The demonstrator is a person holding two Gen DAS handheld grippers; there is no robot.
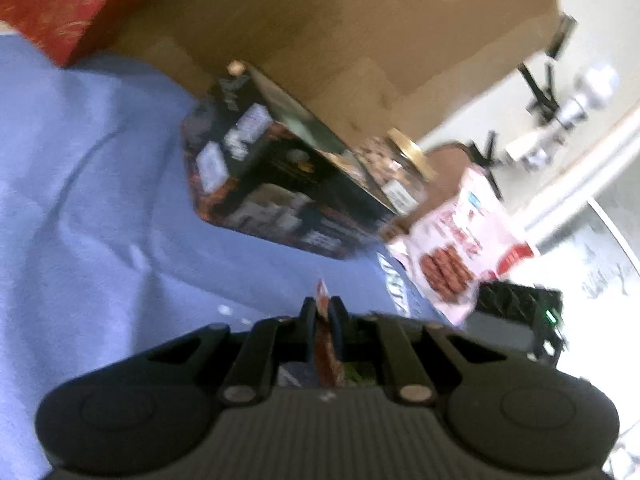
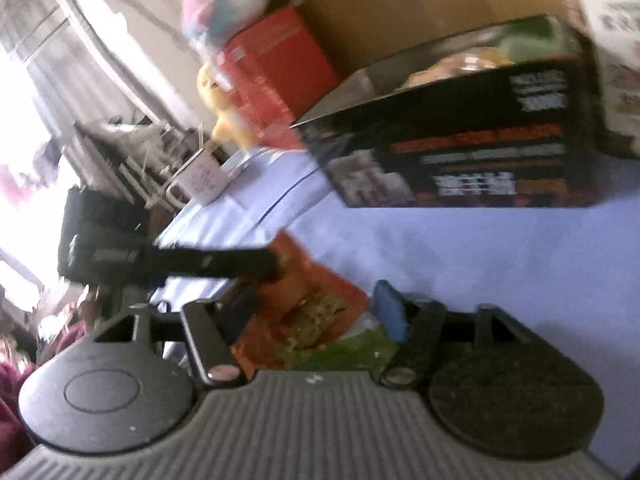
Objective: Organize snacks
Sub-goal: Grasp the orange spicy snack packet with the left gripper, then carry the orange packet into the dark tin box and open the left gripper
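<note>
In the left wrist view my left gripper [image 1: 323,307] is shut on the thin edge of an orange snack packet [image 1: 322,292]. The right wrist view shows the same orange and green packet [image 2: 308,308] lying flat between the fingers of my right gripper [image 2: 316,310], which stands open; its blue pad [image 2: 390,312] sits beside the packet's green end. The left gripper [image 2: 274,265] reaches in from the left and pinches the packet's far corner. A black snack box [image 1: 280,176] [image 2: 460,140] lies on the blue cloth [image 1: 80,200] ahead. Both views are blurred.
A big cardboard box [image 1: 320,32] stands behind the black box, a red box [image 2: 272,76] at its side. A gold-lidded jar [image 1: 400,168] and a pink-white snack bag [image 1: 460,240] lie right of the black box. A mug [image 2: 200,180] and yellow plush [image 2: 224,100] sit far left.
</note>
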